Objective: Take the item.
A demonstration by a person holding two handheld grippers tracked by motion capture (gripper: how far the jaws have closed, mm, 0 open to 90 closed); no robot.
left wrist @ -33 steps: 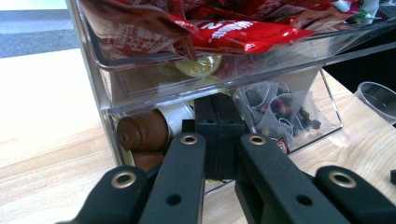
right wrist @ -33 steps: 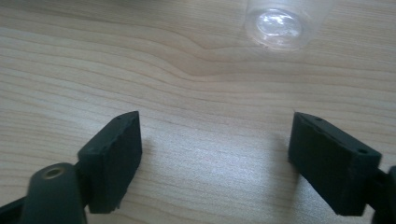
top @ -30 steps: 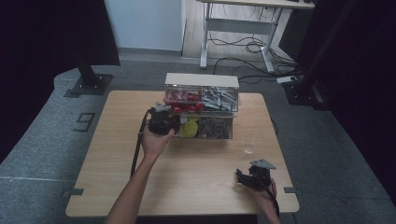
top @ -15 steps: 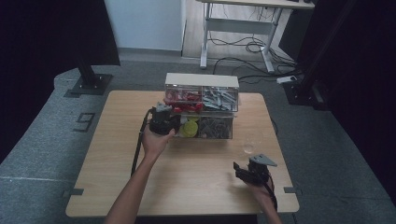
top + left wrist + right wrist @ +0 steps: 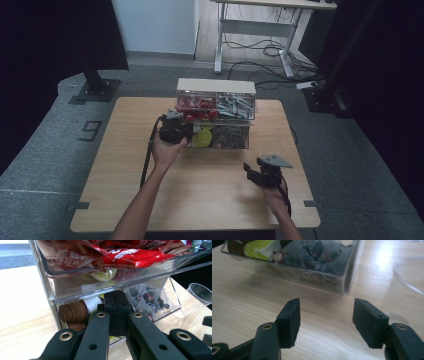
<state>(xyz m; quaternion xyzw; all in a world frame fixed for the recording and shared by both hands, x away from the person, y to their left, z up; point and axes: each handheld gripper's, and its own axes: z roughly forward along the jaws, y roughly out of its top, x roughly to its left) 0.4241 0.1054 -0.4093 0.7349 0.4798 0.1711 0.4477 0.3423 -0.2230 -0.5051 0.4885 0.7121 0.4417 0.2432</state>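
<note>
Jaws of left gripper [image 5: 117, 312] pressed together at drawer organizer [image 5: 50, 293]; right gripper [image 5: 325, 322] spread.

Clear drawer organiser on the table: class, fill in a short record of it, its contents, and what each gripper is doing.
surface: wooden table
organiser: clear drawer organiser, white top, two tiers
upper drawers: red packets; grey packets on the other side
lower drawers: brown capsules; tea bags
left gripper: jaws closed, at the front of the lower drawer
right gripper: jaws open, empty, above the table
nearby: clear plastic cup beside the organiser
</note>
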